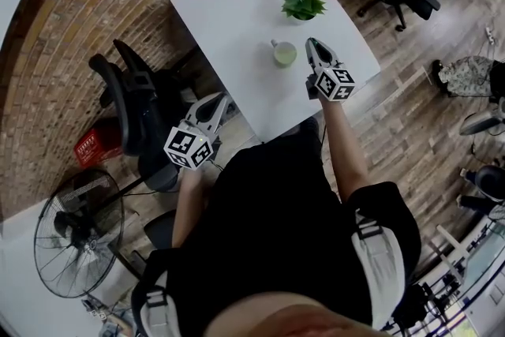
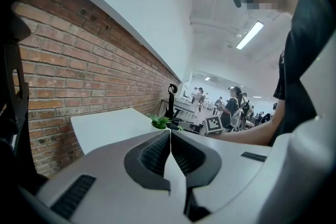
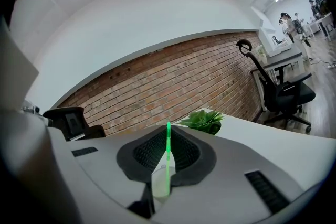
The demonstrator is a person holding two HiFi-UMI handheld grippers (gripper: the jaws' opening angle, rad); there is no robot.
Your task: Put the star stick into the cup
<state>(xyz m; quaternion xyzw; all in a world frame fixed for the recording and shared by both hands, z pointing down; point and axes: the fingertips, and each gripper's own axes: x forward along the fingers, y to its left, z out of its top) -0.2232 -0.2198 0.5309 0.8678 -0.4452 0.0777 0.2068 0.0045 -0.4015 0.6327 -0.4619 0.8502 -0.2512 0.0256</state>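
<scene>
Above the white rectangular table point(image 1: 229, 4), our right gripper point(image 1: 312, 48) clamps the thin green star stick point(image 3: 168, 157) beside the pale green cup point(image 1: 285, 54); next, we reckon, centre and lower it; left gripper point(image 2: 170, 136) clenched, empty.

The head view looks steeply down from above the person onto the white table point(image 1: 229, 20) in the frame's upper middle, while cameras riding close behind the left gripper point(image 1: 222, 99) and right gripper point(image 1: 311, 43) look nearly level across it, all three sharing the potted plant point(image 1: 302, 1).
</scene>
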